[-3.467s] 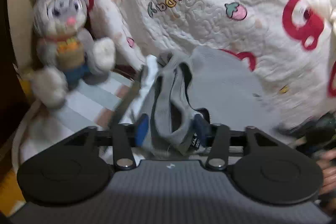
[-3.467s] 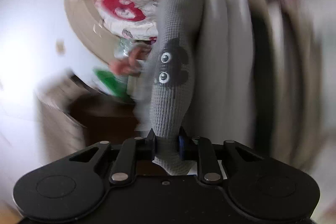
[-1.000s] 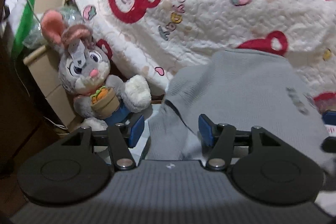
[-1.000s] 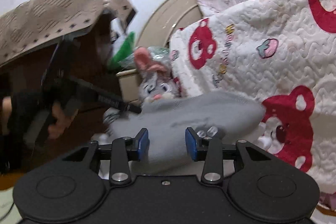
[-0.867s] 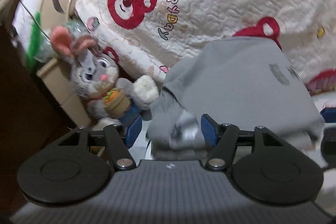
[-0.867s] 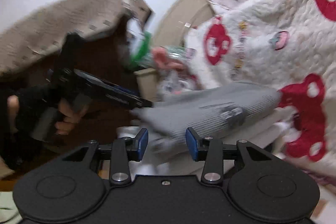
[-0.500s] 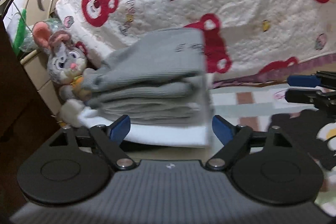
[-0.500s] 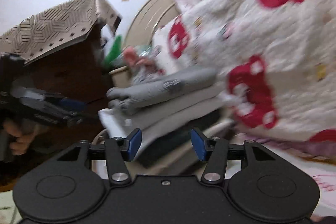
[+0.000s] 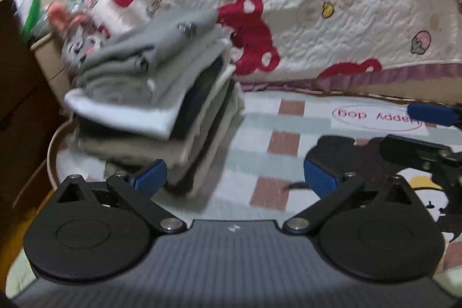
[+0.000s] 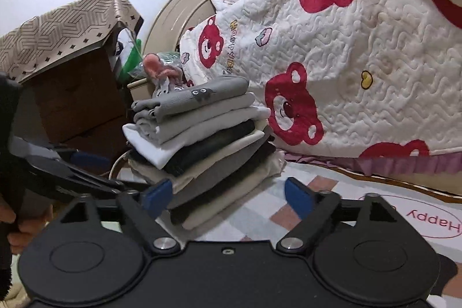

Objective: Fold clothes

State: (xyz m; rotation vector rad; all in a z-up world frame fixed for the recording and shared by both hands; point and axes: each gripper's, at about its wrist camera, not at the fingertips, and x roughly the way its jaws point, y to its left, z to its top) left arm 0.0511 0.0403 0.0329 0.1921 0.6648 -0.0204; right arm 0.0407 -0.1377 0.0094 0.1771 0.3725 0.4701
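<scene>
Pulling back from the stack of folded clothes [image 10: 202, 140], we see the grey knit top [image 10: 199, 98] lying folded on its summit, a small dark motif with two eyes showing on its upper face. The stack sits near the left edge of the bed, on the checked sheet [image 9: 283, 140] and hard against the bear-print quilt [image 10: 361, 62], with a plush rabbit [image 9: 78, 33] just behind it. As we read it, this garment is done; something dark with a cartoon print [image 9: 427, 192] lies at the right of the left view under the other tool, perhaps next in line, though we cannot tell what it is. Both tools are empty: the left gripper [image 9: 234, 178] has its jaws spread wide with only sheet between them, and the right gripper [image 10: 228, 197] stands nearly as wide, the stack's lower corner showing beyond its left jaw but untouched. Both pairs of jaws have just been opening. A second ago the grey top filled each view, lying between half-open jaws; now it rests apart on the stack, and both cameras look from farther back.
</scene>
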